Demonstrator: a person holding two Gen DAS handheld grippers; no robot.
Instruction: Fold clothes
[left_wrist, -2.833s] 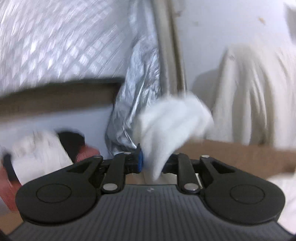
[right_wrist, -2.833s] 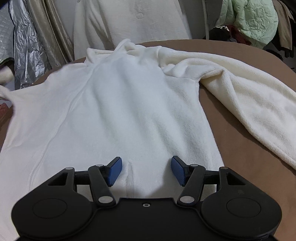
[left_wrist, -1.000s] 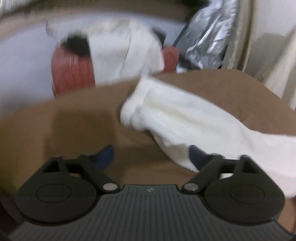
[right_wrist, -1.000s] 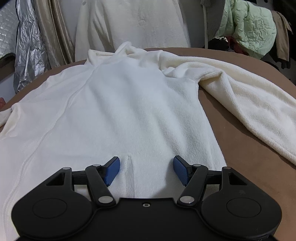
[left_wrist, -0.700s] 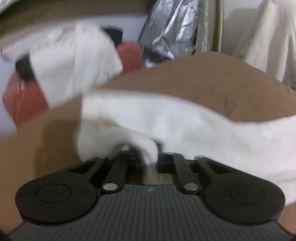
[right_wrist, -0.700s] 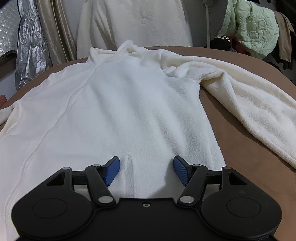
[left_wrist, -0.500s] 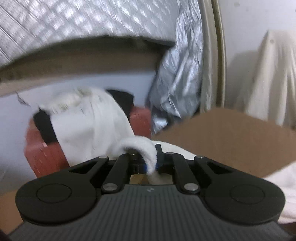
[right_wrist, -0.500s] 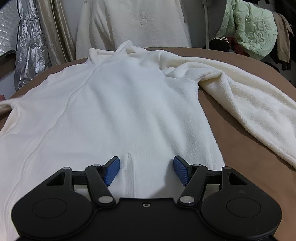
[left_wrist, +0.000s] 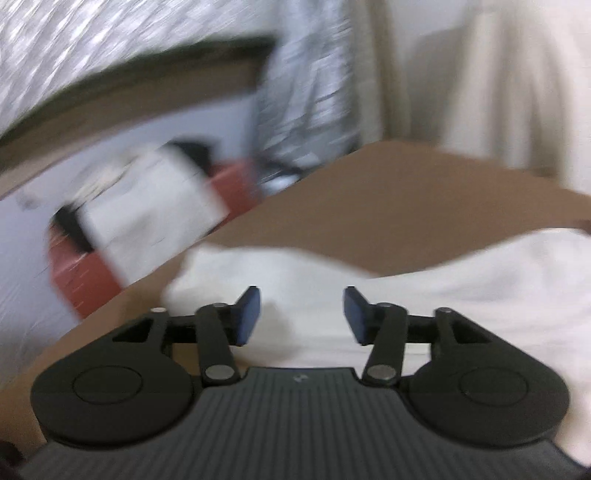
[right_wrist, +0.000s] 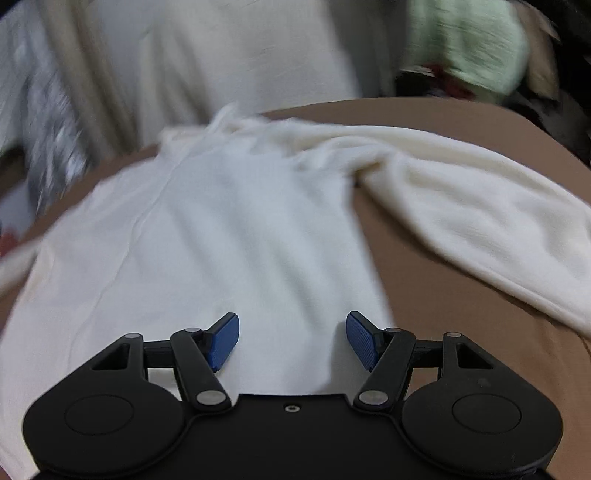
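the left claw (left_wrist: 301, 314), its jaws opening with nothing clamped, is hovering over the near sleeve of the white fleece pullover (right_wrist: 229, 229), which is stretching lengthwise away from the right claw (right_wrist: 291, 341), jaws apart, on the brown worktop (right_wrist: 461, 325).

fuzzy white fleece garment (right_wrist: 240, 240), matt brown table cloth (right_wrist: 461, 295), crinkled silver foil (left_wrist: 310, 92)

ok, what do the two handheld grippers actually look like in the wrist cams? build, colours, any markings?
Both look alike: matte black bodies with two round housings, black linkage arms with silver pivot pins, and blue textured pads on the fingers. The left gripper has a grey ribbed top plate with a small pale mark. The right gripper has a smooth black plate with one small screw hole. No cables, hands or sleeves show.
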